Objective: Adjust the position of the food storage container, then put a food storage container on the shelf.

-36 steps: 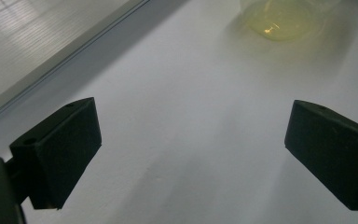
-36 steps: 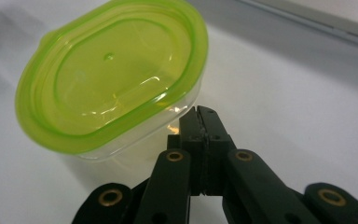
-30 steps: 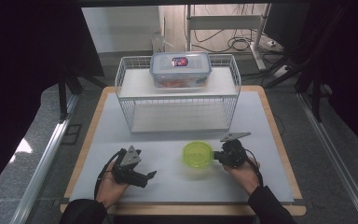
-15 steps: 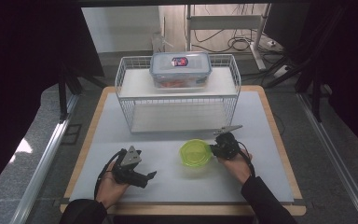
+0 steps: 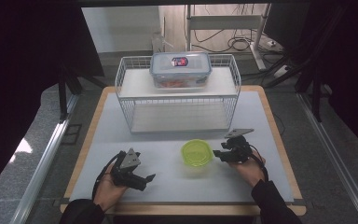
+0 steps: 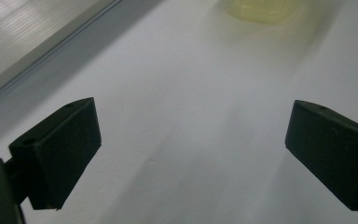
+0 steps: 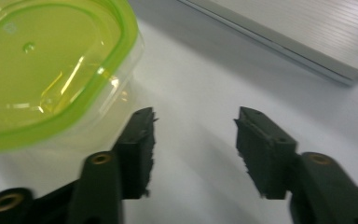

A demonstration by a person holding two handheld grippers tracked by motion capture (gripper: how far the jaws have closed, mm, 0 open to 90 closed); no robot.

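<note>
In the left gripper view the yellow-green container (image 6: 263, 9) ahead of the left tool (image 6: 193, 140) is cut off by the top edge and blurred. Beside the right tool (image 7: 193, 135), the container's left side runs past the frame. What the lidded box (image 5: 180, 70) holds is unclear.

Black claws (image 5: 218, 156), dark sleeves (image 5: 272, 205)

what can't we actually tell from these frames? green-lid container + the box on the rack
- Green-lid container: contents, if any; the high view is too small, and the right gripper view shows it tinted, glary and cut by the left and top edges.
- Left gripper view: container cut off by the top edge, blurred.
- Clear box on the wire rack: label too small to read; reddish contents unidentifiable.
- Right gripper: jaws just opened, nothing between them.
</note>
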